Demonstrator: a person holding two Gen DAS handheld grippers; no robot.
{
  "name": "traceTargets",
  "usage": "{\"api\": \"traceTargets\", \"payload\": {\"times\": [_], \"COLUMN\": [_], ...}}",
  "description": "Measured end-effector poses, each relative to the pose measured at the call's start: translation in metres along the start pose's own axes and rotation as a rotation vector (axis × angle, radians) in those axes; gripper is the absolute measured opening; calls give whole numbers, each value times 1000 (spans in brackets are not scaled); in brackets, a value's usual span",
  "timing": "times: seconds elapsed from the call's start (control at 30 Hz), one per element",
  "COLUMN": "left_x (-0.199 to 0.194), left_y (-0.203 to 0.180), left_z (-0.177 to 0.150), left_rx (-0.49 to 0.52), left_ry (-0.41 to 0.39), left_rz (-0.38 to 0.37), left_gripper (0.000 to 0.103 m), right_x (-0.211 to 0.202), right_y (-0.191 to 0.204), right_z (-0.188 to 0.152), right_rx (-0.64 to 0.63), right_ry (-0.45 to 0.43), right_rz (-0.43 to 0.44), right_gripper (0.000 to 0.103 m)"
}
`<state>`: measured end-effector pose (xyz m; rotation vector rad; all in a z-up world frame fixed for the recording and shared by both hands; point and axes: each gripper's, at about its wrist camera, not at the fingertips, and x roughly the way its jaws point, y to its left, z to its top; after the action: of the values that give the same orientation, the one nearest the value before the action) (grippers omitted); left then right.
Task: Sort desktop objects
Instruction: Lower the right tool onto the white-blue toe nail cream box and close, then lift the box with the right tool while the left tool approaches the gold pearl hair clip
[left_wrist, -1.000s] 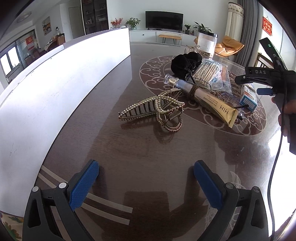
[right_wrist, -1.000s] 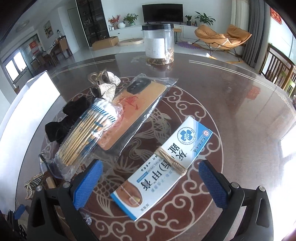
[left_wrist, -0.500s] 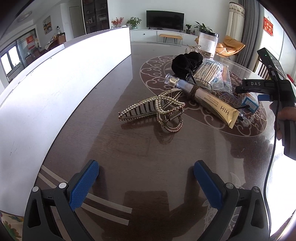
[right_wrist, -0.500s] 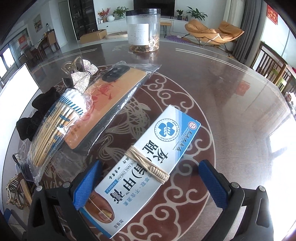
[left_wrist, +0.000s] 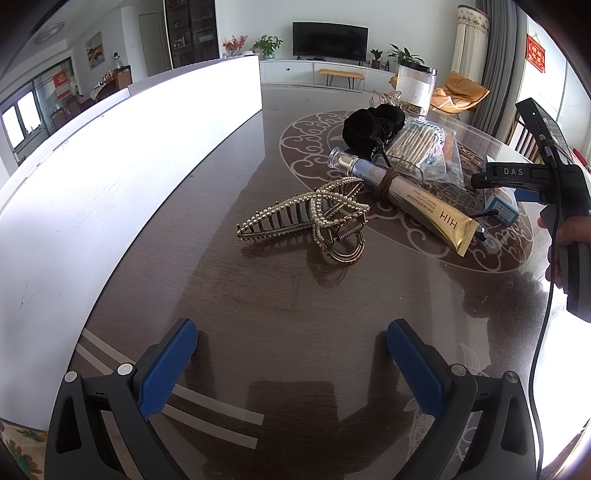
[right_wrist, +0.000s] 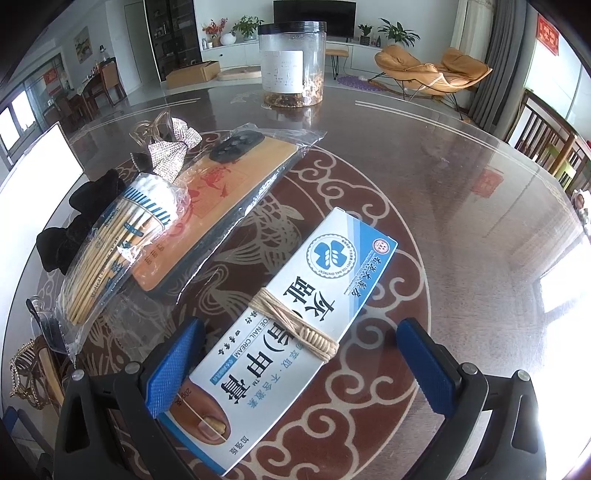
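The nail-cream box (right_wrist: 288, 332), white and blue with twine wrapped round its middle, lies flat and slantwise on the bench (right_wrist: 461, 206), its near end between the fingers of the right gripper (right_wrist: 299, 369). Those fingers stand wide; the left pad (right_wrist: 173, 369) is just beside or touching the box's long edge, while the other is well apart from it. Judging by this, the step in hand is grasping the box. To do it well, the gripper should turn so the pads face the two long sides squarely, centre the box between them, settle low toward the bench and close near the twine, where the carton looks stiffest.

Beyond the box lie a bagged phone case (right_wrist: 229, 192), a packet of cotton swabs (right_wrist: 122, 240) overlapping it, a black scrunchie (right_wrist: 74, 229), a rhinestone bow clip (right_wrist: 170, 151) and a clear jar (right_wrist: 291, 62) further back.

The left gripper (left_wrist: 291, 373) hovers over bare bench, fingers wide and empty. Ahead of it rest a pearl claw clip (left_wrist: 314, 218) and a gold cosmetic tube (left_wrist: 417, 203), with a white panel (left_wrist: 110, 177) along the left.
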<state>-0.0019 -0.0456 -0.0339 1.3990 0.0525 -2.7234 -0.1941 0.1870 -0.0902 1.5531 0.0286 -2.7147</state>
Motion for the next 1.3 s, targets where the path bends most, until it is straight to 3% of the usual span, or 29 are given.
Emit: {"api": "traceTargets", "payload": {"times": [0.23, 0.33, 0.47, 0.57, 0.87, 1.3], "left_x": [0, 0, 0, 1, 1, 0], "left_y": [0, 0, 0, 0, 0, 0], "left_z": [0, 0, 0, 0, 0, 0], "left_rx": [0, 0, 0, 0, 0, -1], "left_ry": [0, 0, 0, 0, -1, -4], "left_rz": [0, 0, 0, 0, 0, 1], "left_gripper": [103, 103, 103, 103, 103, 103], "right_x": [0, -5, -13, -17, -36, -87], "right_y": [-3, -6, -6, -6, -13, -31], "right_z": [0, -4, -7, -10, -43, -129], "right_rx": [28, 44, 10, -19, -49, -70], "right_ry": [19, -22, -60, -61, -73, -93], "right_rz": [-17, -28, -13, -3, 30, 53], "right_gripper": [103, 90, 53, 46, 46, 46]}}
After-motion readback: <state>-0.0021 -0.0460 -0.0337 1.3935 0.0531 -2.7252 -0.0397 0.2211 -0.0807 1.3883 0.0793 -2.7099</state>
